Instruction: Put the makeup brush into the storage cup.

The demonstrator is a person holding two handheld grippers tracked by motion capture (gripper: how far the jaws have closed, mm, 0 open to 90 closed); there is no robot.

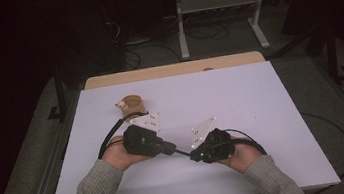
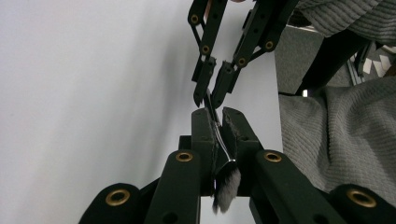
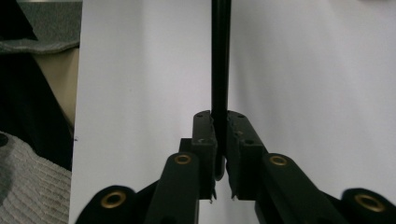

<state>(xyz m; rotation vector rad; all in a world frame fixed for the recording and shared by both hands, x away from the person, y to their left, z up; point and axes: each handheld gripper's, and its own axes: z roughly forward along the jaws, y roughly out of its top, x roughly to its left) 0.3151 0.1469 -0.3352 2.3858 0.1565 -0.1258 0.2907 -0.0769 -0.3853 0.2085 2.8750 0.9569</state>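
White bench (image 1: 241, 98) fills the middle of the high view, with a tan tape roll (image 1: 132, 102) lying far back on it. Low over its near half, the left gripper (image 1: 171, 149) and right gripper (image 1: 197, 155) point at each other. Both sets of jaws are clamped on a slim black brush (image 1: 182, 152): left on its bristle end (image 2: 227, 185), right on its handle (image 3: 220, 70).

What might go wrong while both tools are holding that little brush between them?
The left tool clamps the brush near its bristle end, and the right tool grips its thin black handle. If the hands pull apart or twist, the brush may slip free or bend. The cup stands close behind the left hand, so a quick move might knock it.
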